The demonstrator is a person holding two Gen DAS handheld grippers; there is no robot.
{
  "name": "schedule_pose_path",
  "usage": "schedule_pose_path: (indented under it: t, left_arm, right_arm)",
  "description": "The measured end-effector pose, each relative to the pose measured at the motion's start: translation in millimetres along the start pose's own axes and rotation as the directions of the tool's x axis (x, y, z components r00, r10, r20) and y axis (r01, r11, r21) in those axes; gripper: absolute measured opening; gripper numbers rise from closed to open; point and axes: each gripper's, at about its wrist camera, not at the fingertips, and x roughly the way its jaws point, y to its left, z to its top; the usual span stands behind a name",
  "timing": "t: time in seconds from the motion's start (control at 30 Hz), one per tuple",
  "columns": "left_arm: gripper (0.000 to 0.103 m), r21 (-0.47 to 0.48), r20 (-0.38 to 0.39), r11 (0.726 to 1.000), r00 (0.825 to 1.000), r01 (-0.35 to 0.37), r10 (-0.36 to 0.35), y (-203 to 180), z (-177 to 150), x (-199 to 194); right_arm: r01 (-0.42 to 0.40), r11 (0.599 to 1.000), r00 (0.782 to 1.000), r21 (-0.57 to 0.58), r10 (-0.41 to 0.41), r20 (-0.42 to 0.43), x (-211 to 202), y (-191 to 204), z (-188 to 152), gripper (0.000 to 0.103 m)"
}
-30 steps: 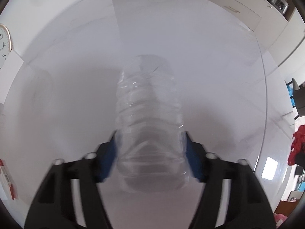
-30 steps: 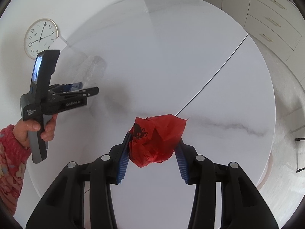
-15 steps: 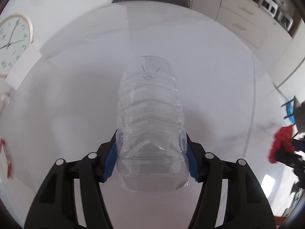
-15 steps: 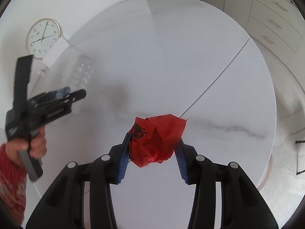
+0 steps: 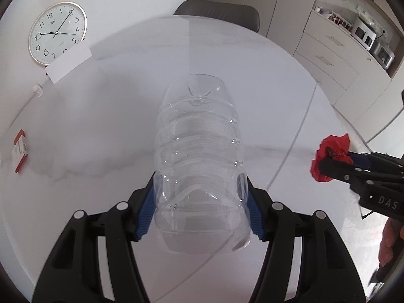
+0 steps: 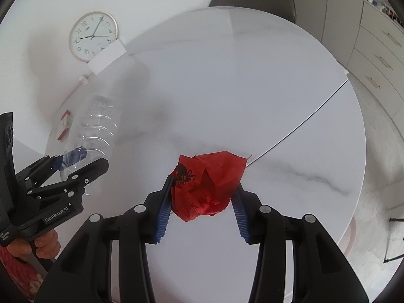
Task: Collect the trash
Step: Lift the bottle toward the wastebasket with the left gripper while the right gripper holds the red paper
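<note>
A clear, ribbed plastic bottle (image 5: 199, 151) is clamped between the blue pads of my left gripper (image 5: 200, 189), held up over the round white marble table (image 5: 113, 106) with its base pointing away. The same bottle (image 6: 96, 128) and left gripper (image 6: 78, 166) appear at the left of the right wrist view, carried by a hand. My right gripper (image 6: 204, 179) is shut on a crumpled red wrapper (image 6: 209, 181) with black print, lifted off the tabletop. In the left wrist view that wrapper (image 5: 330, 154) shows at the right edge.
A small red and white box (image 5: 19, 150) lies at the table's left edge. A wall clock (image 5: 56, 32) and a white card (image 5: 68, 63) stand behind the table, a grey chair (image 5: 219, 12) at its far side, white drawers (image 5: 335, 53) to the right.
My left gripper has risen and swung with the bottle, so the clock and the right gripper come into its view. The right gripper rose a little with the red wrapper.
</note>
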Motion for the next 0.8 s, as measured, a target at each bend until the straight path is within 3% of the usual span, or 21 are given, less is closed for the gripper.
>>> schedule_pose_path:
  t: [0.2, 0.3, 0.6, 0.8]
  left_arm:
    - [0.060, 0.012, 0.024, 1.000, 0.999, 0.023, -0.024, -37, -5, -13]
    - [0.060, 0.038, 0.029, 0.998, 0.999, 0.045, -0.046, -74, -5, -16]
    - [0.060, 0.145, 0.050, 0.982, 0.990, 0.122, -0.130, -232, -6, -25]
    - [0.060, 0.176, 0.042, 0.971, 0.984, 0.164, -0.173, -333, -12, -19]
  right_arm:
    - [-0.009, 1.000, 0.999, 0.013, 0.008, 0.040, -27, -27, -12, 0.045]
    - [-0.002, 1.000, 0.998, 0.030, 0.000, 0.070, -50, -52, -30, 0.045]
    - [0.094, 0.992, 0.984, 0.080, -0.105, 0.142, -133, -183, -108, 0.045]
    - [0.098, 0.986, 0.982, 0.136, -0.118, 0.149, -162, -271, -146, 0.045]
